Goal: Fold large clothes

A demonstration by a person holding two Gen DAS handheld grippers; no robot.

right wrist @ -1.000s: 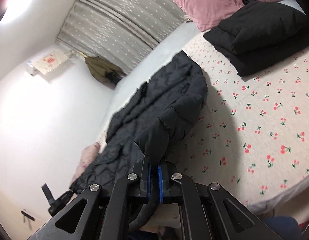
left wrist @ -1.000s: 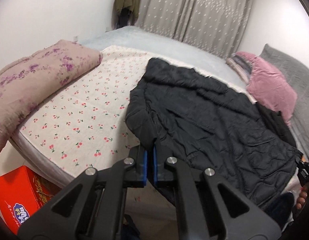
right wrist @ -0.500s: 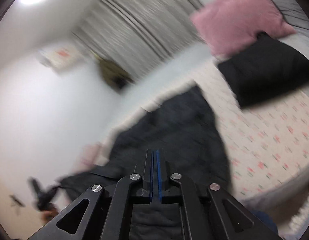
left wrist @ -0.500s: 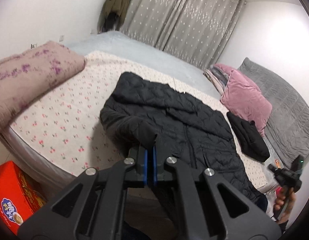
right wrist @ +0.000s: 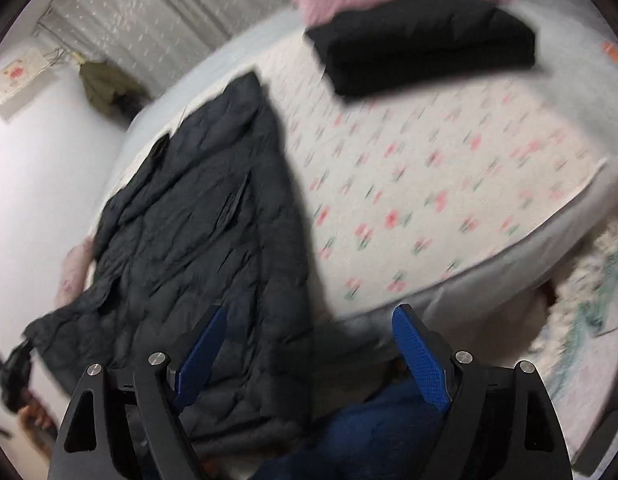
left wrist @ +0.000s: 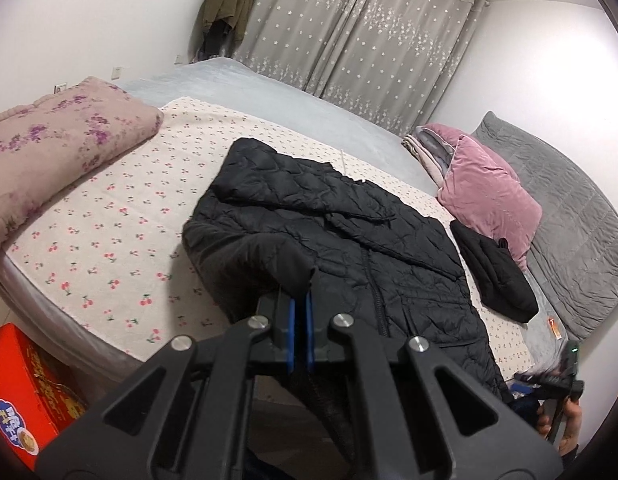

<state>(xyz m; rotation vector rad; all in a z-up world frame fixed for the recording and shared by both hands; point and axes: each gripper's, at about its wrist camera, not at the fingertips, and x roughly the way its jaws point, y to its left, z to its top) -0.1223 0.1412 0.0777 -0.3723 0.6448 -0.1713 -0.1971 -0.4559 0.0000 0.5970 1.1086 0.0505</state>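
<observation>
left wrist view: the left gripper (left wrist: 300, 330) is clamped on a fold of the black coat (left wrist: 349, 248), which lies spread on the cherry sheet (left wrist: 109, 220); a folded black garment (left wrist: 495, 276) sits right of the coat, against a pink pillow (left wrist: 485, 196).

right wrist view, blurred: the right gripper (right wrist: 309, 360) is spread wide and holds nothing, over the coat's (right wrist: 197, 232) near edge.

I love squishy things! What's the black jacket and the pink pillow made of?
The black quilted jacket looks like thin matte synthetic shell over soft padding: stitched, puffy, wrinkled panels. The pink pillow looks like velvet, with a soft sheen on its creases.
</observation>
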